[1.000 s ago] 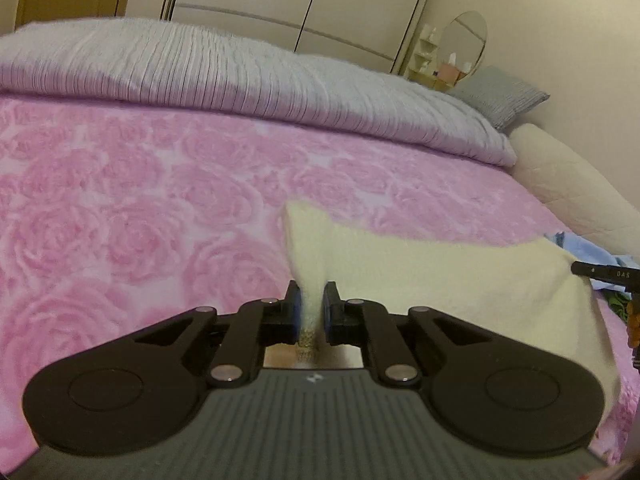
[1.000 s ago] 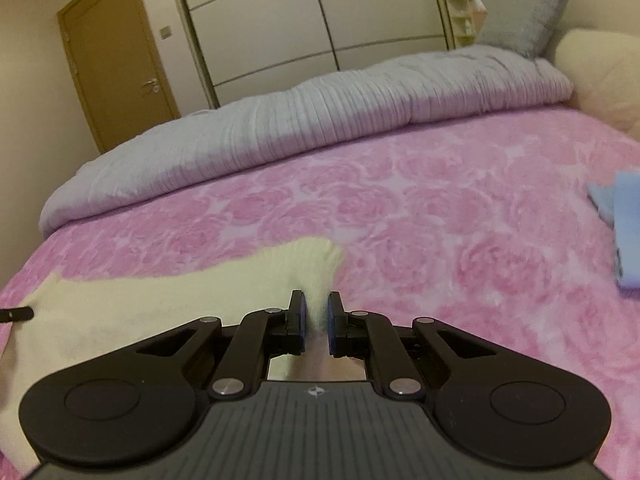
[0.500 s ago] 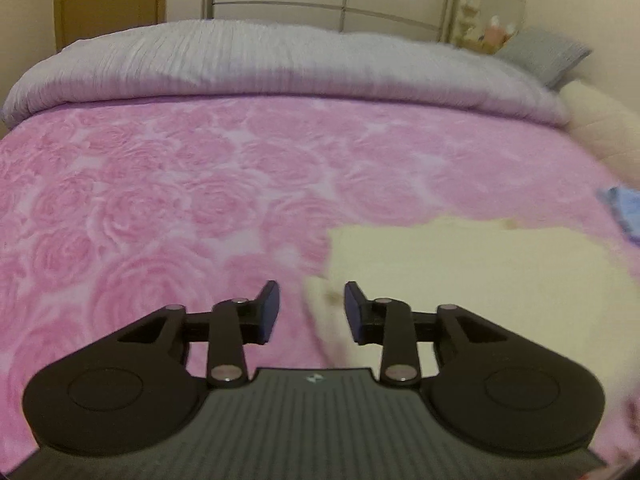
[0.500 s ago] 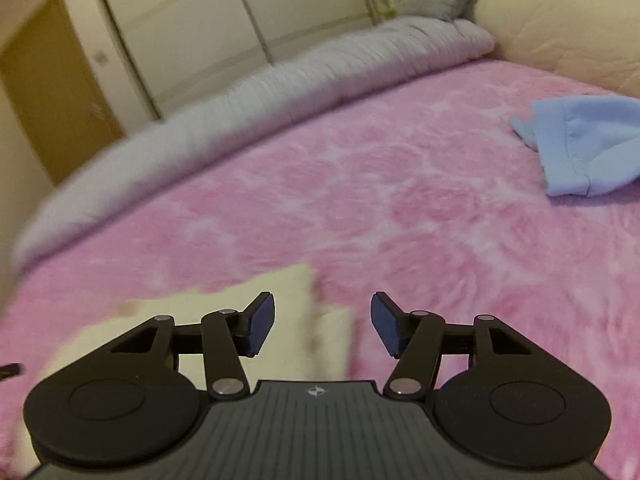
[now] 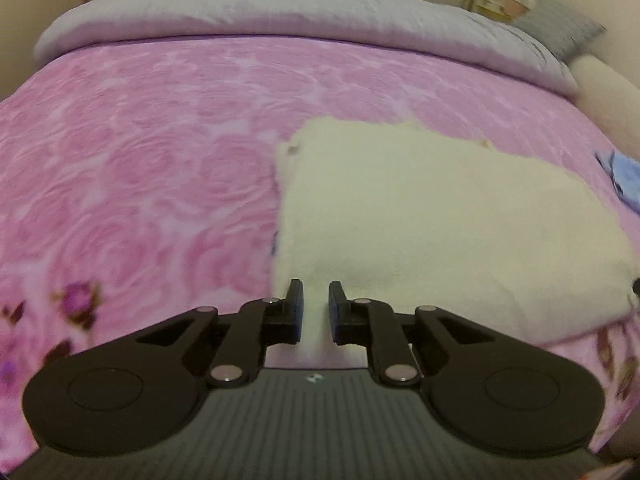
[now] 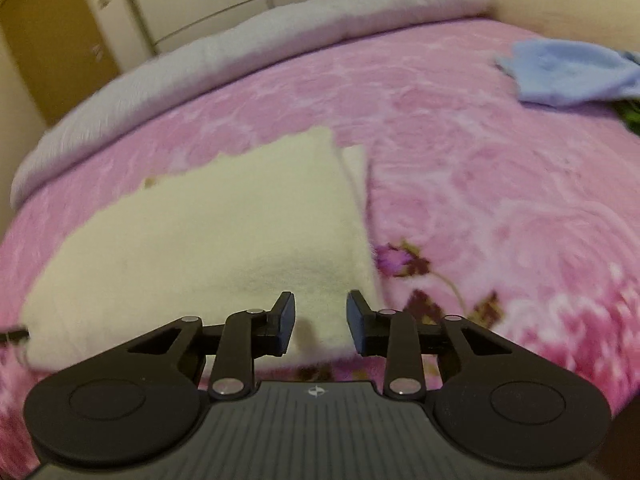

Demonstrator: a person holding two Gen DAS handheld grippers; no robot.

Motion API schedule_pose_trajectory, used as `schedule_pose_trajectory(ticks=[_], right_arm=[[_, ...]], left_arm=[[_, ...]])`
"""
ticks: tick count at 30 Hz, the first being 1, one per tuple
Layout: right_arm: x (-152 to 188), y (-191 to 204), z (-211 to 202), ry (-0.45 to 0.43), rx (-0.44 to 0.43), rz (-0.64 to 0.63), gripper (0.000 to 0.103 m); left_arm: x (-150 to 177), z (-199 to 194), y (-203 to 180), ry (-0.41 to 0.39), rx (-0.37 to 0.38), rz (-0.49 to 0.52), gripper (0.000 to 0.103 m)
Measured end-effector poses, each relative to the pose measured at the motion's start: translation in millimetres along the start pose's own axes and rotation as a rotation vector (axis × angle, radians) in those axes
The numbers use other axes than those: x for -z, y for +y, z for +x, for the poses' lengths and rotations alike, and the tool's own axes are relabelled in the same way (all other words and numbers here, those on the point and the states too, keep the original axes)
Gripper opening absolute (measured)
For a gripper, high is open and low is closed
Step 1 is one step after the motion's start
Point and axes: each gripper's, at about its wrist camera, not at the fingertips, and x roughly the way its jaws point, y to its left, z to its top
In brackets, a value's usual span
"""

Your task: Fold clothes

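Pink rose-patterned bedspread (image 5: 140,168) carries a folded cream-yellow fleece garment (image 5: 420,216), lying flat near the bed's front edge. Left gripper (image 5: 316,308) hovers over its near left corner, jaws slightly apart and gripping nothing; right gripper (image 6: 320,316) hovers at its near right corner, jaws wider apart. Farther right lies a crumpled light-blue cloth (image 6: 568,72).

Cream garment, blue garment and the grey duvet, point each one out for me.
cream garment (image 5: 420,216), left wrist view, middle of its folded top layer
blue garment (image 6: 568,70), right wrist view, centre of the crumpled heap
grey duvet (image 5: 280,8), left wrist view, its upper surface
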Motion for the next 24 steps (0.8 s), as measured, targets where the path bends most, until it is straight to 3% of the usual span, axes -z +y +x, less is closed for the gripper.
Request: schedule_pose_trajectory(ticks=[3,9,12,17,24], right_arm=[[5.9,9.0,-20.6,-0.025,-0.018,0.004,0.056],[38.1,19.6,-37.4,0.067,0.006,0.045,0.056],[45.8,27.7,-60.3,0.064,0.006,0.046,0.060],[49.5,53.6,-100.3,-0.018,-0.018,-0.014,0.074],[61.4,68.5,-132.9,-0.049,-0.036,-0.043,0.075]], left_arm=[[13.0,-18.1,-10.8,0.027,-0.012,0.013,0.020],[49.0,-47.7,-35.5,0.063,0.002,0.043,0.021],[56.7,-76.5,-46.1,0.023,0.030,0.073,0.023],[55.6,-120.8,-60.3,-0.058,0.022,0.142,0.027],[66.0,-150.0,-71.6,-0.095,0.024,0.164,0.030]])
